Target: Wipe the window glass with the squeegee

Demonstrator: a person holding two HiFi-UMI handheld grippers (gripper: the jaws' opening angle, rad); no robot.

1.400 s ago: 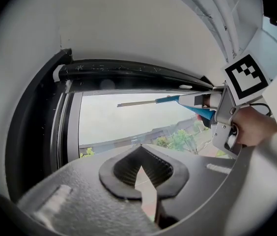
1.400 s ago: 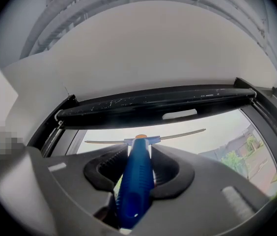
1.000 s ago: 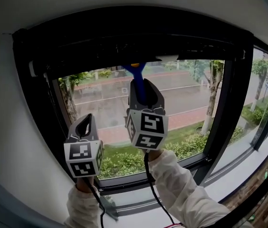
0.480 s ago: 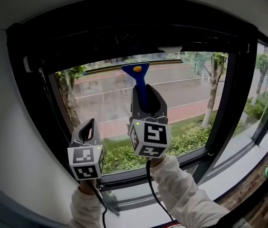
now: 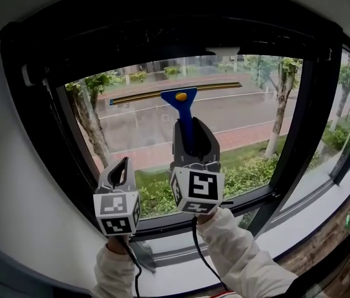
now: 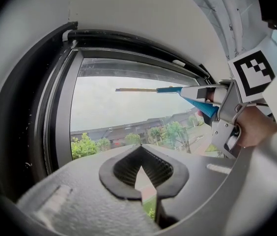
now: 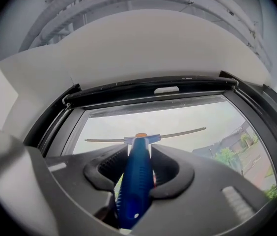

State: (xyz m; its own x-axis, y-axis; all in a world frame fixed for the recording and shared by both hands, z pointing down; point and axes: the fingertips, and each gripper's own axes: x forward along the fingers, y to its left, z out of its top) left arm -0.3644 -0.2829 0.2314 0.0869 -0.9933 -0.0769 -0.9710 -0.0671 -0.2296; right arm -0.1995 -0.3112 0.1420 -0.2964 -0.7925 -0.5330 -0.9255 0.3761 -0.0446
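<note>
The squeegee (image 5: 183, 118) has a blue handle, an orange stud and a long thin blade (image 5: 139, 97). The blade lies almost level against the upper part of the window glass (image 5: 255, 123). My right gripper (image 5: 191, 129) is shut on the handle from below; in the right gripper view the handle (image 7: 135, 183) runs up between the pads of my right gripper (image 7: 138, 173) to the blade (image 7: 180, 132). My left gripper (image 5: 118, 166) hangs lower left, shut and empty. In the left gripper view, my left gripper (image 6: 146, 183) points at the glass, with the squeegee (image 6: 178, 90) at upper right.
A black window frame (image 5: 162, 33) surrounds the pane, with a thick black mullion (image 5: 294, 148) at the right and another pane beyond. A pale sill (image 5: 299, 225) runs below. White wall (image 5: 20, 185) lies to the left. Trees and a road show outside.
The right gripper has drawn the squeegee down the glass from the top edge of the pane; the blade now sits clear below the frame. The left gripper has held its place.
</note>
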